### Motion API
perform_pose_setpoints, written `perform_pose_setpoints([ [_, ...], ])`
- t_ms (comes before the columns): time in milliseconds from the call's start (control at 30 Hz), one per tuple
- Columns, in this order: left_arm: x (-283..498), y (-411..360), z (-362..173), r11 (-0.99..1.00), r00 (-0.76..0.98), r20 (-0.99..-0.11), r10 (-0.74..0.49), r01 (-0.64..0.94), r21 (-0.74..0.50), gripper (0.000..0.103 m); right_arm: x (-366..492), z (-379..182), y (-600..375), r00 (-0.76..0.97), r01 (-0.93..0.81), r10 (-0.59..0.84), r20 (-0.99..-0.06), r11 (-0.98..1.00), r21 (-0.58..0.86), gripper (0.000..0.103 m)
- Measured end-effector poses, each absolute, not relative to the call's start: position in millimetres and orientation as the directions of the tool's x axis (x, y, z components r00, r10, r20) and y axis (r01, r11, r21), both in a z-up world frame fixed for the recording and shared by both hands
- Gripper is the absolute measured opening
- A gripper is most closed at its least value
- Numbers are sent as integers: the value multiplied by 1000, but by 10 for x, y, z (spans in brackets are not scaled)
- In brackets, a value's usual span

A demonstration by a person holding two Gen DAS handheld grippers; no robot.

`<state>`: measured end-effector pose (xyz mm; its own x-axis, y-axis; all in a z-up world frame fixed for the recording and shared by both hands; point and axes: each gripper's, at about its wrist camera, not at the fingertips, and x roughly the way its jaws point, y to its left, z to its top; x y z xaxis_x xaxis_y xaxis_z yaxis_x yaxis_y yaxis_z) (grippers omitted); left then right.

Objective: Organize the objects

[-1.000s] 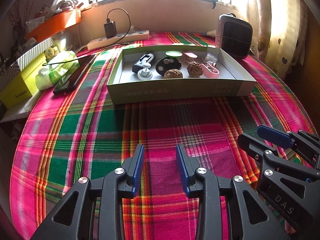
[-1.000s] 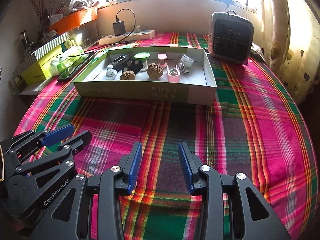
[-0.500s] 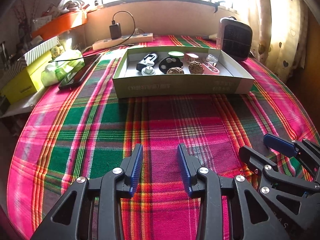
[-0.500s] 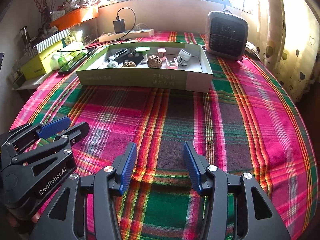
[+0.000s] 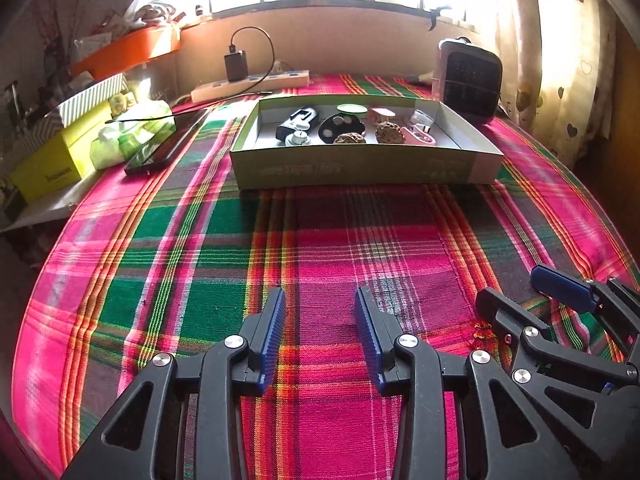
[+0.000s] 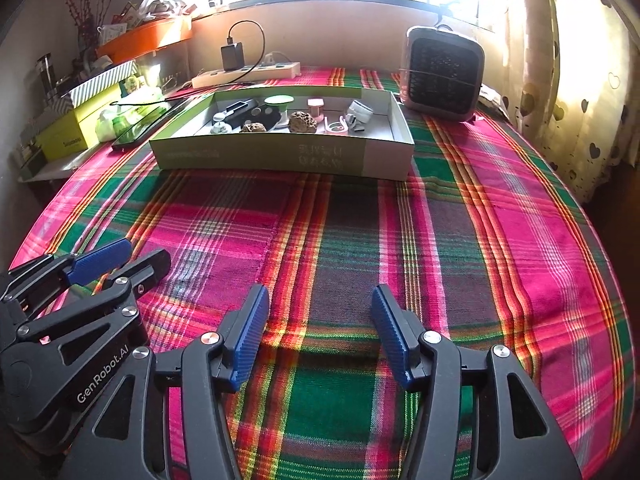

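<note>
We held left gripper (image 5: 320, 312) and right gripper (image 6: 316, 312) with jaws parted, gripping nothing, side by side above tablecloth's (image 6: 460, 240) near edge. Green box (image 6: 280, 156), small objects inside, sat toward far edge, beside heater (image 6: 442, 74).

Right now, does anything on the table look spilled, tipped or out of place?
Nothing stands out. The small items sit inside the green box, which rests flat on the plaid cloth. Both claws, left and right, are open and empty.

Right hand-held gripper (image 6: 318, 332) gapes, seemingly above plaid cloth (image 6: 500, 240).
</note>
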<state>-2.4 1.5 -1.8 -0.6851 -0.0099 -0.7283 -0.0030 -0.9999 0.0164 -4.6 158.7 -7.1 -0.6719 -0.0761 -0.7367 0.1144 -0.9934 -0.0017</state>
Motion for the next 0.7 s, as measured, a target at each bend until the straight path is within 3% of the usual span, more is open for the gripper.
perform_pose_setpoints([
  [700,3,12,-21,-1000,-687,-726,-8,-4,15,34,-23,-71,1589,-682,107,-73,-727,-994,0,55],
])
